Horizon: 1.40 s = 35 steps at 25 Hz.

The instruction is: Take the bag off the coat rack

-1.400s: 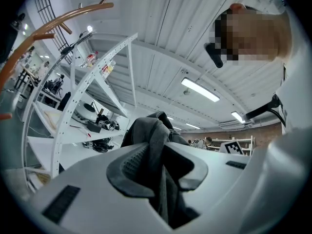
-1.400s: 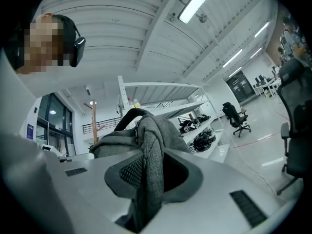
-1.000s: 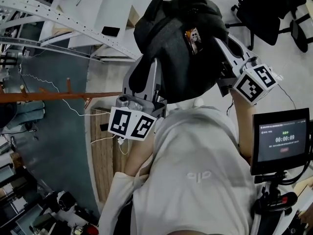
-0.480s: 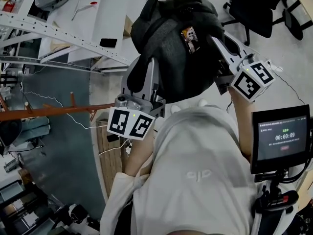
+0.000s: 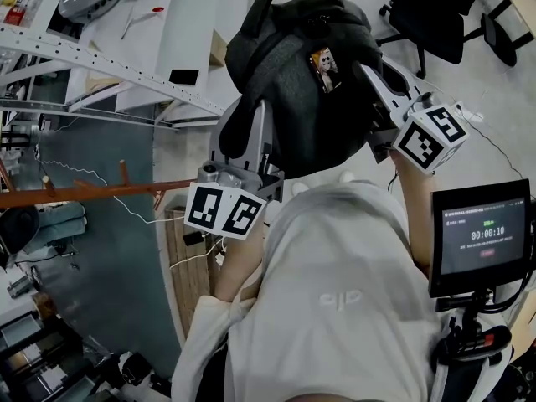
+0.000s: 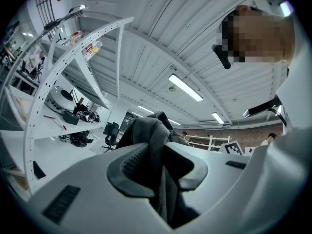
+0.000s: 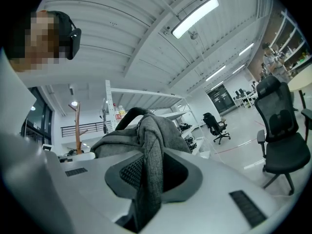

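Observation:
A dark grey backpack (image 5: pixel 293 82) is held up in the air in front of the person, clear of the brown wooden coat rack (image 5: pixel 84 193) at the left. My left gripper (image 5: pixel 251 136) is shut on a fold of the bag's fabric (image 6: pixel 151 130) on its left side. On the bag's right side my right gripper (image 5: pixel 377 86) has its jaws closing on a strip of grey fabric (image 7: pixel 146 130), and its pads press on that fabric. In the right gripper view the coat rack (image 7: pixel 78 126) stands far behind the bag. The bag's top handle arches upward.
White perforated shelving (image 5: pixel 109 57) with tools on it runs along the upper left. Black office chairs (image 5: pixel 444 15) stand at the upper right, and one chair (image 7: pixel 282 135) is near the right gripper. A small screen (image 5: pixel 481 237) sits at the person's right. A cable trails beneath the rack.
Both grippers keep their hold on the bag. The coat rack and shelving have slid a little down and left in the head view; the bag sits almost where it was.

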Each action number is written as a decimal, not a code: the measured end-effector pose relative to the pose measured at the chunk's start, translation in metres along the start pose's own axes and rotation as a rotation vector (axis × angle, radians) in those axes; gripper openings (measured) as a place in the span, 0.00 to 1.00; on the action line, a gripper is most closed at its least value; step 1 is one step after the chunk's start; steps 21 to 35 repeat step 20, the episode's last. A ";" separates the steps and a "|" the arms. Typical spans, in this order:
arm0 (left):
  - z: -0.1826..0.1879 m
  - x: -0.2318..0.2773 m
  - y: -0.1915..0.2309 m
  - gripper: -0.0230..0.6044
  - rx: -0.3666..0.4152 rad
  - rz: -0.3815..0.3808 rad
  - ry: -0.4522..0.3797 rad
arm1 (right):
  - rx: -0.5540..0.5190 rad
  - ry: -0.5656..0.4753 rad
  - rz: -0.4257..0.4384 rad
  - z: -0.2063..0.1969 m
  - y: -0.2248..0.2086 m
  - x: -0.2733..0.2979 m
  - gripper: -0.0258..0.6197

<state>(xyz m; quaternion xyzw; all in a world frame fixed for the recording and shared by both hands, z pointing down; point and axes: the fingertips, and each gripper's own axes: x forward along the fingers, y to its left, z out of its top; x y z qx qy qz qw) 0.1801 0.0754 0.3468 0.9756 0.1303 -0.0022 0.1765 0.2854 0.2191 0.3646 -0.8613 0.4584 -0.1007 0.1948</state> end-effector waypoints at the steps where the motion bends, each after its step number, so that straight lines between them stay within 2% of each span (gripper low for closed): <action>1: -0.001 0.000 0.000 0.18 -0.002 0.001 0.002 | 0.002 -0.001 0.003 -0.001 -0.001 0.000 0.15; 8: -0.008 -0.007 -0.004 0.18 -0.015 0.022 0.002 | 0.000 0.021 0.011 -0.006 0.000 -0.005 0.15; 13: -0.011 -0.002 0.013 0.18 -0.010 0.049 0.002 | 0.011 0.034 0.031 -0.015 -0.005 0.015 0.15; 20: -0.013 -0.010 0.012 0.18 -0.019 0.074 -0.003 | 0.009 0.053 0.047 -0.019 0.000 0.015 0.15; 35: -0.013 -0.010 0.012 0.18 -0.019 0.074 -0.003 | 0.009 0.053 0.047 -0.019 0.000 0.015 0.15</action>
